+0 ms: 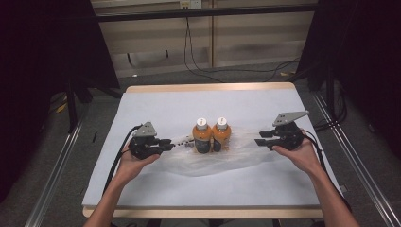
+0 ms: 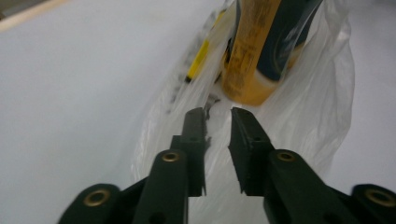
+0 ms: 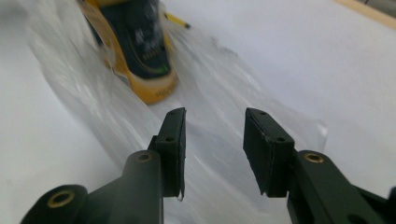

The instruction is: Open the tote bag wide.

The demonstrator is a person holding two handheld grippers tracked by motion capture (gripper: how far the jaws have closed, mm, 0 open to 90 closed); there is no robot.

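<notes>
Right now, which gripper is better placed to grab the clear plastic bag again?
Left gripper: the clear plastic bag lies between its narrowly parted fingers. The right gripper is wider open.

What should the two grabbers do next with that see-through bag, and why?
Probably close each gripper's fingers on its end of the plastic bag. The left gripper and right gripper are open with film between their fingers, and the two orange bottles stand upright in the bag's middle.
</notes>
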